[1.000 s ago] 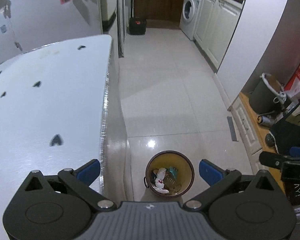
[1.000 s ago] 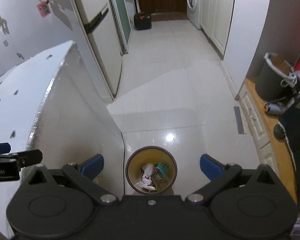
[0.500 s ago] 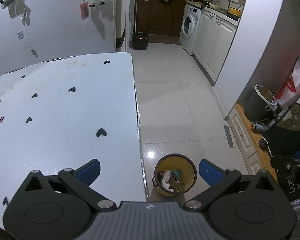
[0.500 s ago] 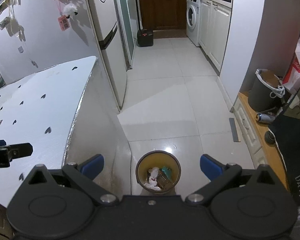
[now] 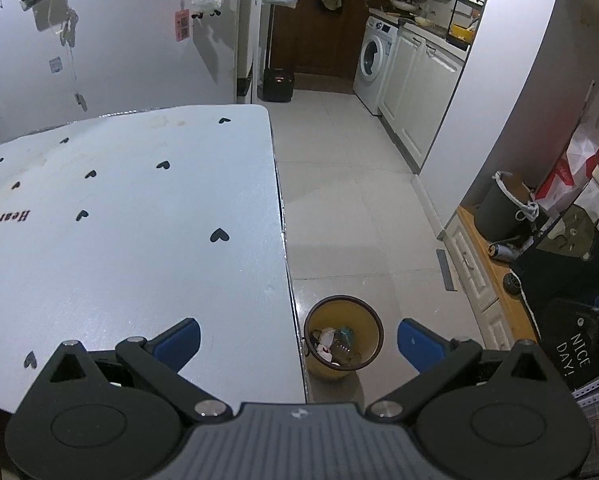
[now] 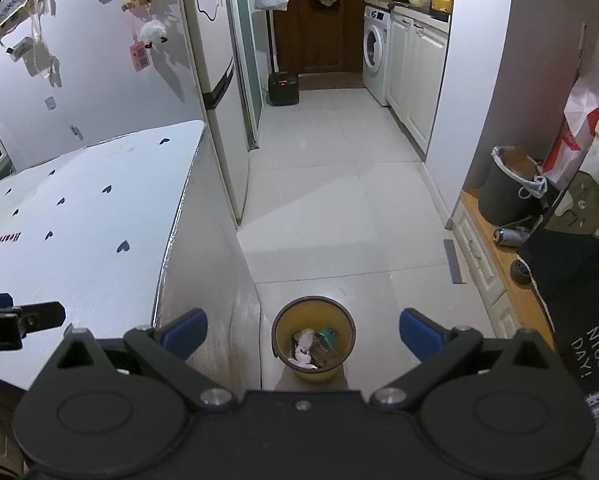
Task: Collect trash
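where trash lies — one bin point(image 6: 313, 338), two spread claws

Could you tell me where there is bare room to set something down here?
The heart-print tabletop is bare right to its edge. The floor tiles beyond the yellow bin are free. The wooden ledge by the grey bucket is crowded.

Home kitchen: washing machine point(image 6: 375, 58), white cabinets point(image 6: 417, 80), fridge point(image 6: 215, 92) (magnets on side), tiled floor point(image 6: 339, 200).

Bin point(image 5: 342, 338) with trash point(image 5: 335, 346) inside stands on floor point(image 5: 351, 216) right of table point(image 5: 131, 216).
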Available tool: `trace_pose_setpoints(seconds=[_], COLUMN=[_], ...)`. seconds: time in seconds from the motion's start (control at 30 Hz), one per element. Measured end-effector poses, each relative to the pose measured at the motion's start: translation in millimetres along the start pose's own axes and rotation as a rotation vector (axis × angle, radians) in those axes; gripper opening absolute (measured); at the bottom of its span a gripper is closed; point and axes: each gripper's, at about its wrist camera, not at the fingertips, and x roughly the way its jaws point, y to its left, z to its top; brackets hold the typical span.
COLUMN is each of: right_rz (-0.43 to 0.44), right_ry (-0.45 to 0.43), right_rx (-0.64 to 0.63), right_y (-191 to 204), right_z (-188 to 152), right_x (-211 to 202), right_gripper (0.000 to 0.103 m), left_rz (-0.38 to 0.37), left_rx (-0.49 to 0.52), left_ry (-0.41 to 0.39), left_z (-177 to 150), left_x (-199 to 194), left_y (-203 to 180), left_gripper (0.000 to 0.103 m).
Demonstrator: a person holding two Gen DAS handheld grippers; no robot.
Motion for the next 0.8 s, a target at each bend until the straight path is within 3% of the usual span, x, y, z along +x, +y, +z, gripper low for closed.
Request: trace_pose_setpoints(seconds=[0.8], right_rz=[0.014], right_ry=[-0.002], right_rx=[-0.048], right_y=[-19.7], right_z=[-9.8], right_x=[-35.2], right_gripper=[0.103], left_rz=[0.030], left_rx=[-0.064], left_ry=[-0.001], left_z=[-18.7], left_x=[-33.2], left_y=[-12.2], left_gripper=[0.103])
